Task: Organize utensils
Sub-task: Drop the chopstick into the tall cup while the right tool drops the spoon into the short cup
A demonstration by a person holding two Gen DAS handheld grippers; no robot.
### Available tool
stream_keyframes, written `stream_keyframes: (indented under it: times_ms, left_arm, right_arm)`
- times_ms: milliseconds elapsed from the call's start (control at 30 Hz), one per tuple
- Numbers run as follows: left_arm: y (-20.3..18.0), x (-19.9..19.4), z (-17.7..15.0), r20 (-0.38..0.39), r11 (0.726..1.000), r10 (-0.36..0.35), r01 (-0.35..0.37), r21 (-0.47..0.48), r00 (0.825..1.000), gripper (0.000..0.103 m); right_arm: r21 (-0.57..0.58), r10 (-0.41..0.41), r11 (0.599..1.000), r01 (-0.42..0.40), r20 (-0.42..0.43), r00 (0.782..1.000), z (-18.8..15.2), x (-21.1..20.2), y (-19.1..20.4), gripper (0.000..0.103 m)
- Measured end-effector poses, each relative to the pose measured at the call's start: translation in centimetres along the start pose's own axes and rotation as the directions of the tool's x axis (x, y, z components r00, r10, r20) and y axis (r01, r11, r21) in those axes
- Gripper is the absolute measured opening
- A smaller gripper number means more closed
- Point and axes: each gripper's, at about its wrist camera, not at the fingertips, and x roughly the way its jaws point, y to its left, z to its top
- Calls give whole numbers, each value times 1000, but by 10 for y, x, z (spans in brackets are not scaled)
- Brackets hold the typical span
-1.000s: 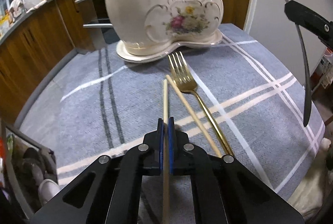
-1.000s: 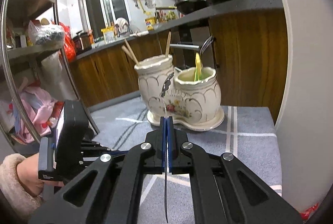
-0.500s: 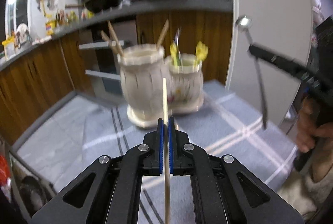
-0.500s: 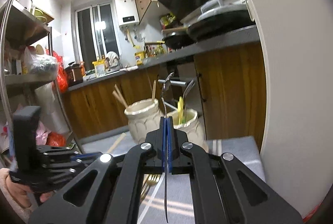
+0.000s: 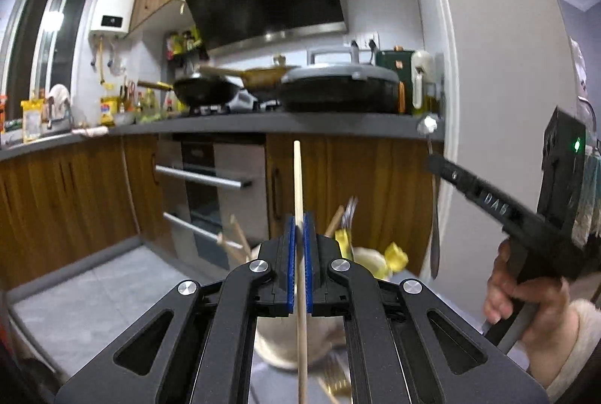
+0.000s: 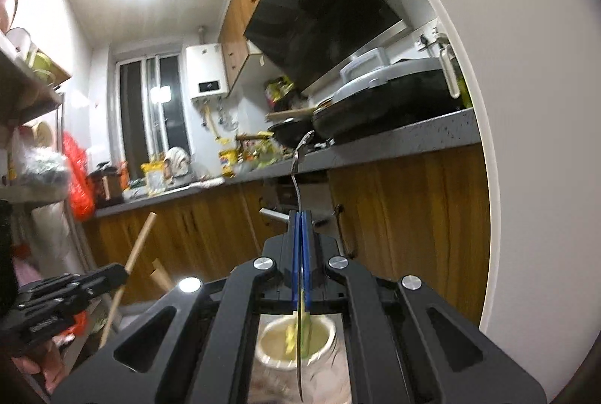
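My left gripper is shut on a wooden chopstick that stands upright, tip up. Below it the cream ceramic utensil holder shows blurred, with chopsticks, a fork and yellow-handled pieces in it. A gold fork lies on the table beneath. My right gripper is shut on a silver spoon, bowl up, handle hanging over the holder's smaller cup. The right gripper with the spoon shows at the right of the left wrist view; the left gripper's fingers and chopstick show at the left of the right wrist view.
A kitchen counter with pans and a range hood stands behind, with wooden cabinets and an oven below. A white wall is close on the right. A shelf rack is at the left.
Both grippers have lifted and tilted upward with chopstick and spoon still held. The holder has dropped to the bottom of both views and now lies beneath the grippers.
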Motion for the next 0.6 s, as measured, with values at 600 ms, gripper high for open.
stream_keyframes:
  times_ms: [600]
  left_arm:
    - [7, 91, 28, 173, 995, 98, -90, -52, 980, 5]
  right_arm:
    - [86, 4, 996, 1, -57, 998, -30, 73, -25, 1]
